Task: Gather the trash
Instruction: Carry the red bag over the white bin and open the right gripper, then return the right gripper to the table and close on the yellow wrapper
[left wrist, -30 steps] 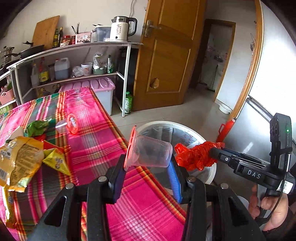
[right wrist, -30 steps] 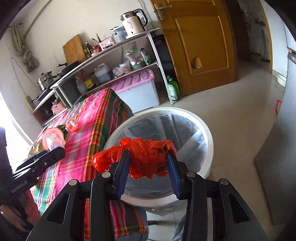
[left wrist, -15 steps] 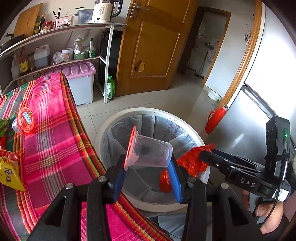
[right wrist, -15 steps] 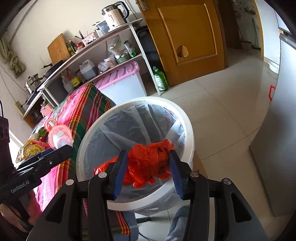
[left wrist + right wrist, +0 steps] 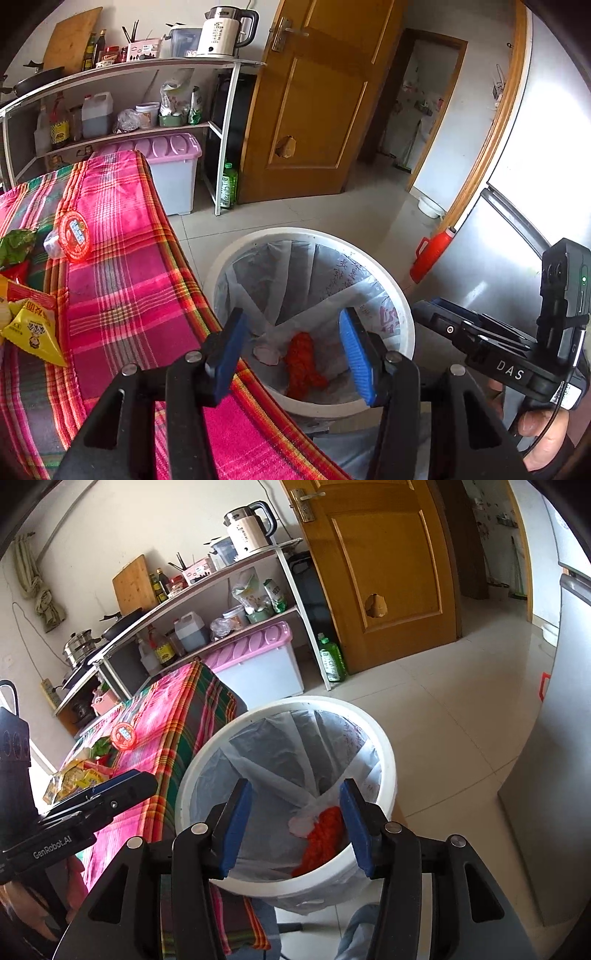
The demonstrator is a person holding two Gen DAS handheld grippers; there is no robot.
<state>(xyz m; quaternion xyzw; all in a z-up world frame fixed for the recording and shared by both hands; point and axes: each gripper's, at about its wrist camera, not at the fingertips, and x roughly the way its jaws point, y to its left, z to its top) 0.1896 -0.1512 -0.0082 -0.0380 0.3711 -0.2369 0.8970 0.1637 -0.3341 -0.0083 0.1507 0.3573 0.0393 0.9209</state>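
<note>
Left wrist: my left hand-held gripper (image 5: 291,345) is opening wide, nothing between its jaws, over the bin (image 5: 400,314). The red bag (image 5: 303,363) and cup (image 5: 266,355) lie inside. Right hand-held gripper (image 5: 295,821) is opening too, empty; it reads "DAS". Wrappers (image 5: 31,326) wait on the bench (image 5: 122,280).
</note>
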